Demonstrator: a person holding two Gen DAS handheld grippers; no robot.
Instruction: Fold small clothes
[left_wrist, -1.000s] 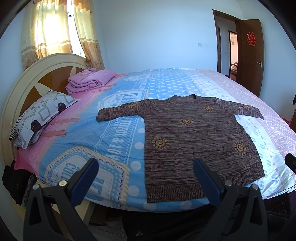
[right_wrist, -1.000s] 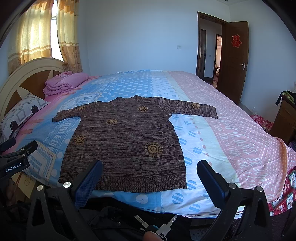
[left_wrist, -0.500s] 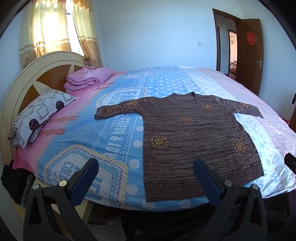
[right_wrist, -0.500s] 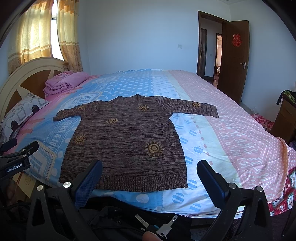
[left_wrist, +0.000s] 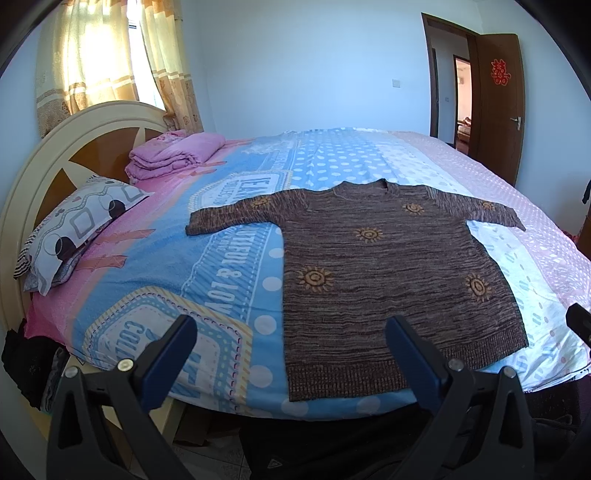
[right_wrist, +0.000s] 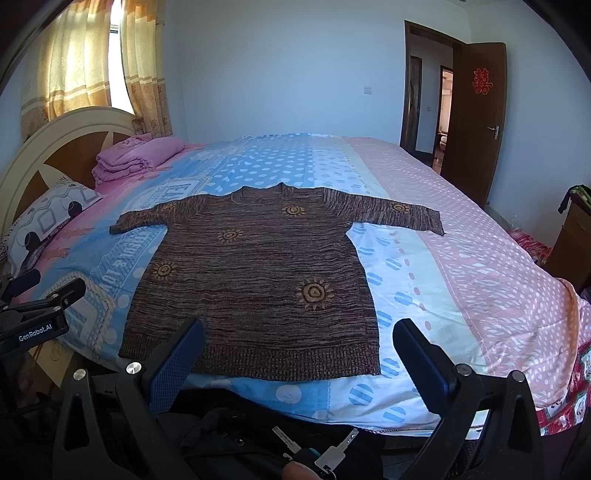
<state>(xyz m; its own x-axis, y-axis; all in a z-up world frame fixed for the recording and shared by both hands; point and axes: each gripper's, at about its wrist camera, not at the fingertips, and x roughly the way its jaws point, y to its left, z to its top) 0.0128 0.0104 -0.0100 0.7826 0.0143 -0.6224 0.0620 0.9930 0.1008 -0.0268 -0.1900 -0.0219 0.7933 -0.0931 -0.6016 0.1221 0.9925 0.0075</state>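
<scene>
Left wrist view: little altered over the last second, only a slight drift of the frame, with the bed (left_wrist: 155, 258) and its patterned cover sitting a touch lower and nearer than before. Brown knitted sweater (left_wrist: 388, 273) lying flat on the cover, front up, both sleeves spread, hem at the near edge of the mattress, exactly as laid out a second ago. No fold begun, so probably the approach phase, with the whole job yet to do. Left hand-held gripper (left_wrist: 291, 349) spread wide and empty, hovering short of the bed edge, its right finger overlapping the hem in the frame only. Right wrist view: same sweater (right_wrist: 255, 280) seen more squarely, the right sleeve and its cuff in full, plus pink dotted cover to the right. Right hand-held gripper (right_wrist: 297, 352) likewise wide and holding nothing. Seen here only: the left tool's body at the left margin, and a bunch of keys (right_wrist: 325, 454) low in the frame. Seen better from the left: pillow (left_wrist: 77, 221) and folded pink blanket (left_wrist: 173, 155) by the headboard.
</scene>
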